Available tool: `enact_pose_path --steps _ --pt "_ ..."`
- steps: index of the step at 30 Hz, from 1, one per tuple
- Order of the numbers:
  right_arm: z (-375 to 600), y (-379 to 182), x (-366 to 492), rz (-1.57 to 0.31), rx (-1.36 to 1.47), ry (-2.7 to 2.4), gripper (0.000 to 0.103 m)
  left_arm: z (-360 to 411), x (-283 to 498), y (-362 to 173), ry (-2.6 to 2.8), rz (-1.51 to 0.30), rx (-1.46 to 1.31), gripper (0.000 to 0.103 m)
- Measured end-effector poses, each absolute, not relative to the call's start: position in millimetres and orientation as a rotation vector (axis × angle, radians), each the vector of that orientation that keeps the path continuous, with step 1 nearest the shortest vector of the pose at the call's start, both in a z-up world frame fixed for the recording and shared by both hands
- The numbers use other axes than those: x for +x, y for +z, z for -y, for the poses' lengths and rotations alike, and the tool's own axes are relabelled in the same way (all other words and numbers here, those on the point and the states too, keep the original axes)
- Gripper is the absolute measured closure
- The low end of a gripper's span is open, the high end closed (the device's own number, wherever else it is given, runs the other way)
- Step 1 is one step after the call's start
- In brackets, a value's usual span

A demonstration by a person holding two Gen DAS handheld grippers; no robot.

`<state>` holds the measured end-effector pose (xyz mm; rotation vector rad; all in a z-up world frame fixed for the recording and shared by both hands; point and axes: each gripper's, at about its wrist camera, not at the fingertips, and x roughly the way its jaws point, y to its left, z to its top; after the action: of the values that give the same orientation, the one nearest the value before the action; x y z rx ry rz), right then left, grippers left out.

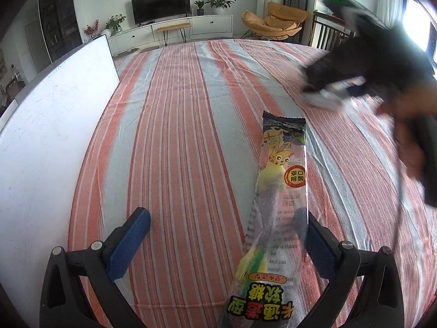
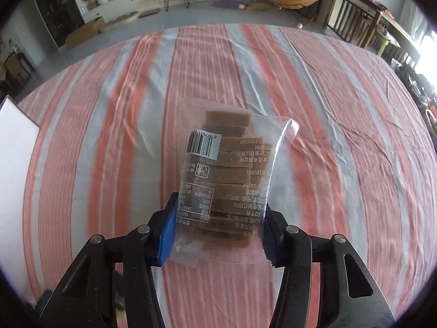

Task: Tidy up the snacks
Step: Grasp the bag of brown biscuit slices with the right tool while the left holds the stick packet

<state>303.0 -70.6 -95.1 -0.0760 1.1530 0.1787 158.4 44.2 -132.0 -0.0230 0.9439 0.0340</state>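
Note:
A long clear gummy candy packet point(image 1: 275, 199) with yellow cartoon print lies on the striped cloth, its near end between my left gripper's point(image 1: 222, 235) wide-open blue pads, closer to the right pad. My right gripper point(image 2: 218, 229) is shut on a clear packet of brown biscuit slabs point(image 2: 228, 177) and holds it above the cloth. In the left wrist view the right gripper point(image 1: 327, 95) is blurred at the upper right, with the hand behind it.
An orange, grey and white striped cloth point(image 1: 177, 136) covers the table. A white board point(image 1: 49, 136) stands along the left edge, also in the right wrist view point(image 2: 16, 158). Beyond are a TV stand and an orange chair.

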Motion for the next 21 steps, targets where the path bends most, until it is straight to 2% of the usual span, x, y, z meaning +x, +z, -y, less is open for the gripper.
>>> enact_pose_path --steps 8,14,19,21 --pt "157.0 -94.0 148.4 -1.089 -0.007 0.175 0.049 -44.2 158.4 -132.1 0.034 -0.944 -0.023 0.0" --pt "153.9 -97.7 78.4 -0.939 0.024 0.079 0.045 -44.4 158.3 -132.2 0.034 -0.944 -0.023 0.0" --pt "147.8 -104.1 85.6 -0.899 -0.009 0.016 0.016 -44.3 158.1 -132.3 0.034 -0.943 -0.023 0.0" --pt "152.3 -105.3 90.8 -0.903 0.01 0.018 0.013 -44.1 158.1 -131.8 0.034 -0.944 -0.023 0.0"
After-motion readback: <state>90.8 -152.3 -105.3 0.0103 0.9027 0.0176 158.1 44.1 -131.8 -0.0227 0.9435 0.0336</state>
